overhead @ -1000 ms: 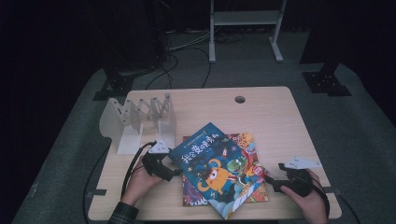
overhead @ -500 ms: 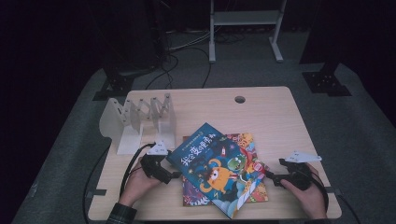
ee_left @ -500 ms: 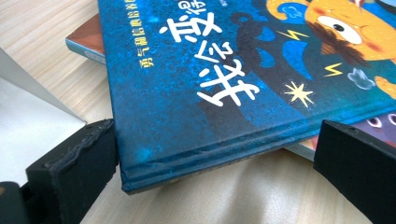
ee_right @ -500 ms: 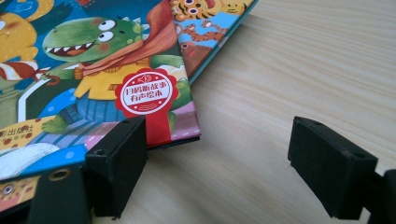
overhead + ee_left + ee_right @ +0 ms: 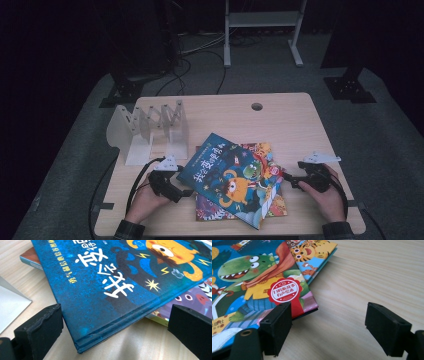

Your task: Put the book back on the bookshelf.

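Blue picture book (image 5: pixel 226 179) lies face up and askew on top of a small stack near the front edge of the tabletop (image 5: pixel 290 125), between the two hands. Left hand-held gripper (image 5: pixel 181 192) sits at the book's left corner; in the left gripper view its jaws stand wide apart, with the blue book's spine corner (image 5: pixel 82 340) between them, and whether either touches the cover cannot be told. That corner overhangs a purple-covered book (image 5: pixel 192 296) beneath it. Right hand-held gripper (image 5: pixel 289 179) rests just beside the stack's right edge; in the right gripper view its jaws are also spread, one pad (image 5: pixel 278 327) at the corner of the cover with a green crocodile and a red seal (image 5: pixel 284 291), the other over bare wood. A tiger-patterned book (image 5: pixel 317 252) pokes out from under it. Orange book (image 5: pixel 260 150) shows past the blue book's far edge. Farther back on the left, a white accordion-style book rack (image 5: pixel 150 130) stands upright. Round cable hole (image 5: pixel 257 106) sits near the tabletop's far edge. Beyond, grey floor and a white frame's legs (image 5: pixel 262 30).
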`<state>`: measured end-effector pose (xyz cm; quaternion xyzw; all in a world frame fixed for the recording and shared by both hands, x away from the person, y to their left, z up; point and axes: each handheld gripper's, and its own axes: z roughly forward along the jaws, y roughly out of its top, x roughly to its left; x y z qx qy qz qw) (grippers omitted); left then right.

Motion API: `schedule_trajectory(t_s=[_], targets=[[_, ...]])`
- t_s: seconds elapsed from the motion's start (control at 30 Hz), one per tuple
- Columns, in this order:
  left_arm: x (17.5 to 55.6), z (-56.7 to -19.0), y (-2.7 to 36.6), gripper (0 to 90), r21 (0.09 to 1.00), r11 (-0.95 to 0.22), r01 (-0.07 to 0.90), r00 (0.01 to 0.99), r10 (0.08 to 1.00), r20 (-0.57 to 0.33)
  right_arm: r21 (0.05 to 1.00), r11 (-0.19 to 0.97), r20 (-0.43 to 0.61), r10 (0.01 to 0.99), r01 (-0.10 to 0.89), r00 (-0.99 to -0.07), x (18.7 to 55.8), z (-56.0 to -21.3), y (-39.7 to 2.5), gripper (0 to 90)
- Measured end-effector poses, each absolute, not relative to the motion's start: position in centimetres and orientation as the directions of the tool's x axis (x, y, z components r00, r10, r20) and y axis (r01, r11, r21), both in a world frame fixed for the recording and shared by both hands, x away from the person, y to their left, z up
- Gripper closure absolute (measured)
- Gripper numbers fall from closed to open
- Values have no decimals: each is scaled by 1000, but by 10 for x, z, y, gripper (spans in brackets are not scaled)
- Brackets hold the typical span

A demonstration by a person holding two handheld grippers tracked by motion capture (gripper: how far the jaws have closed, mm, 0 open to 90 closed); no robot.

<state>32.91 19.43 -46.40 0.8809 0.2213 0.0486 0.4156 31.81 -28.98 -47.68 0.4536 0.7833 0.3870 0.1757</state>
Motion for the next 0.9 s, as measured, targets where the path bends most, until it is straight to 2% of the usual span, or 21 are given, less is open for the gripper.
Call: schedule_trajectory(t_s=[0.67,0.9], targets=[[312,-463,187,0,756,-562,337,921,364,-140,756,271,54,881,595,-470,355,-471,-288,255],[310,-466,180,6,749,-574,331,930,331,-158,773,264,84,859,577,-505,355,-464,-279,249]])
